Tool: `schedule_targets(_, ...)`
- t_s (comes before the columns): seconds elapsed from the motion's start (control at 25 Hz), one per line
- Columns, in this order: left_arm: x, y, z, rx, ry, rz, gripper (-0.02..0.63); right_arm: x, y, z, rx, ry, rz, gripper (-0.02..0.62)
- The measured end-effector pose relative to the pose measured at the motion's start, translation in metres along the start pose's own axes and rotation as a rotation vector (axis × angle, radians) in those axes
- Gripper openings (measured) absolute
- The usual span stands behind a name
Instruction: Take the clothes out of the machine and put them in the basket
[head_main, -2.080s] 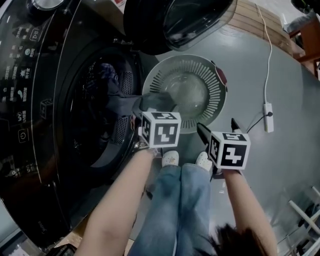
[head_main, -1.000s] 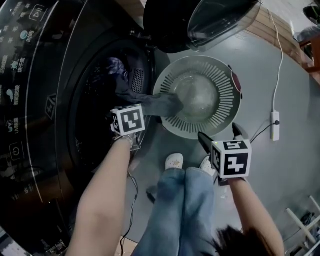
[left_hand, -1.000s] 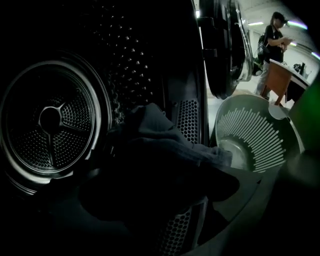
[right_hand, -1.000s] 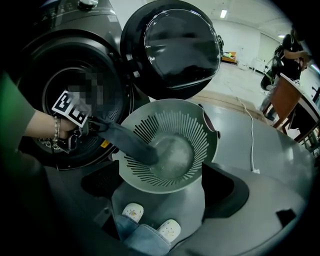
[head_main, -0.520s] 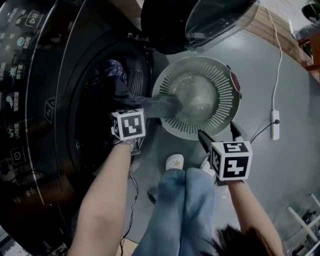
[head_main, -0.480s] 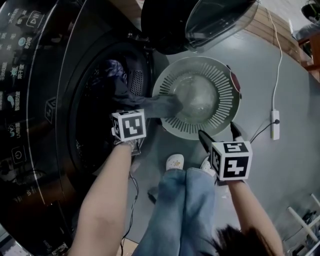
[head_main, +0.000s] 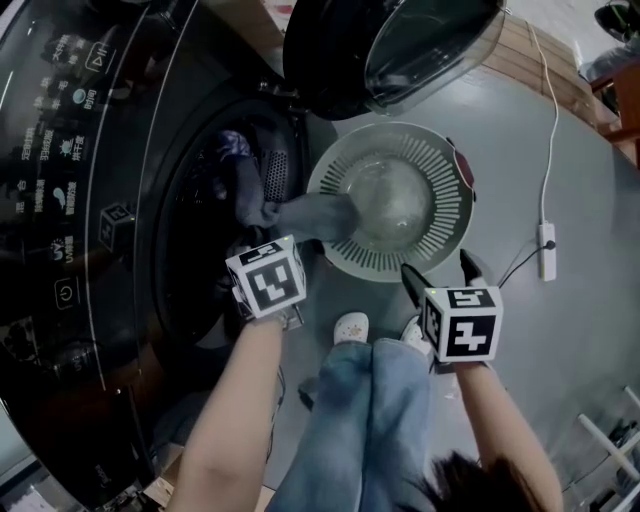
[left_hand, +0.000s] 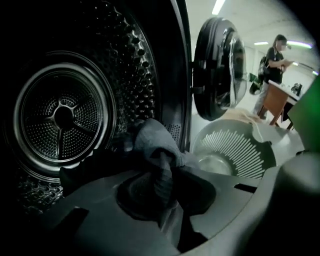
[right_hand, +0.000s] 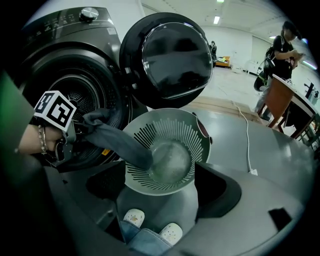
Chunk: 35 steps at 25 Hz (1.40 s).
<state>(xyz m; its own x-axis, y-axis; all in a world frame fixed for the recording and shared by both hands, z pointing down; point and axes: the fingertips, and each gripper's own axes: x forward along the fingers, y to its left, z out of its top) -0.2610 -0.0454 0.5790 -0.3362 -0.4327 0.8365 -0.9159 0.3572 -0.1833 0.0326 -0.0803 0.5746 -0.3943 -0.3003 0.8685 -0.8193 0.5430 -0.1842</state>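
Into the basket (head_main: 445, 205) hangs a grey garment (head_main: 312, 214) (trailing from the drum (left_hand: 62, 117)).

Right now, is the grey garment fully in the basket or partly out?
Partly out: the grey garment drapes over the basket rim, its other end pinched by the left gripper.

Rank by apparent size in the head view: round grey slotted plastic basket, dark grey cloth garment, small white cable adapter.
Largest: round grey slotted plastic basket.
Then: dark grey cloth garment, its far end partly hidden.
Smallest: small white cable adapter.
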Motion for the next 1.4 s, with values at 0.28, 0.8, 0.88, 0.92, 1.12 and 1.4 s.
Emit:
schedule_targets(0.28, -0.030, -0.049, 0.043, 0.024, -0.115, -0.131, 0.058, -0.013, -0.006, 0.005, 0.009, -0.019, -0.009, 0.426)
schedule_targets(0.8, -0.073, -0.161, 0.079, 0.107, -0.215, -0.510, 0.057, -0.022, -0.033, -0.002, 0.129, -0.040, -0.033, 0.406)
schedule_targets(0.88, -0.081, -0.181, 0.079, 0.161, -0.219, -0.562, 0.057, -0.023, -0.037, -0.003, 0.144, -0.040, -0.037, 0.400)
schedule_targets(0.92, -0.086, -0.192, 0.079, 0.191, -0.222, -0.588, 0.057, -0.023, -0.039, -0.003, 0.153, -0.042, -0.036, 0.397)
schedule_targets(1.12, -0.115, -0.244, 0.090, 0.257, -0.257, -0.744, 0.057, -0.028, -0.051, -0.006, 0.210, -0.057, -0.048, 0.383)
schedule_targets(1.4, -0.102, -0.252, 0.088, 0.228, -0.195, -0.735, 0.058, -0.032, -0.064, -0.010, 0.235, -0.065, -0.062, 0.364)
